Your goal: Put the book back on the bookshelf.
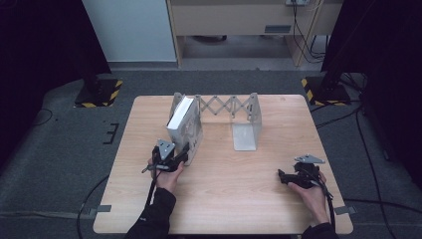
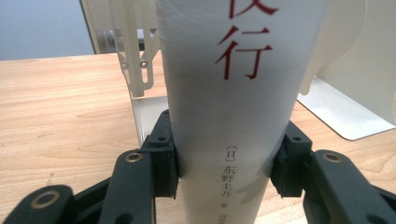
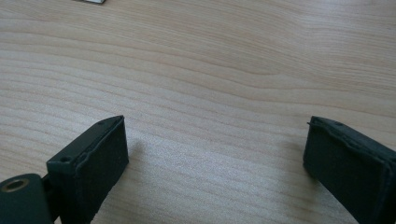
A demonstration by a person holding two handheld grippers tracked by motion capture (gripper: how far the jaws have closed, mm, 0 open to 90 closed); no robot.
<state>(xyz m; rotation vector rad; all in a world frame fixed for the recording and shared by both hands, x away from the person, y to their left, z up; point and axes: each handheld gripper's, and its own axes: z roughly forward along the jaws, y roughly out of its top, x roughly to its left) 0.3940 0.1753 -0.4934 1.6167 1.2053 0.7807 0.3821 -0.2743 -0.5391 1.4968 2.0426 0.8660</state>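
A thick white book (image 1: 181, 122) stands upright at the left end of an extendable metal book rack (image 1: 224, 105). In the left gripper view its spine (image 2: 233, 93) carries red and black characters. My left gripper (image 1: 185, 154) is shut on the lower part of the spine, and the black pads (image 2: 164, 158) press both sides of it. Near the table's right front, my right gripper (image 1: 282, 177) rests low over bare wood. Its jaws (image 3: 215, 154) stand wide open with nothing between them.
The rack's right bookend (image 1: 246, 134) stands at the table's middle, with its flat foot pointing toward me. The left end plate (image 2: 135, 46) rises just beside the book. Cables trail off the wooden table (image 1: 219, 199). Dark stands with striped bases (image 1: 99, 92) flank the table's far corners.
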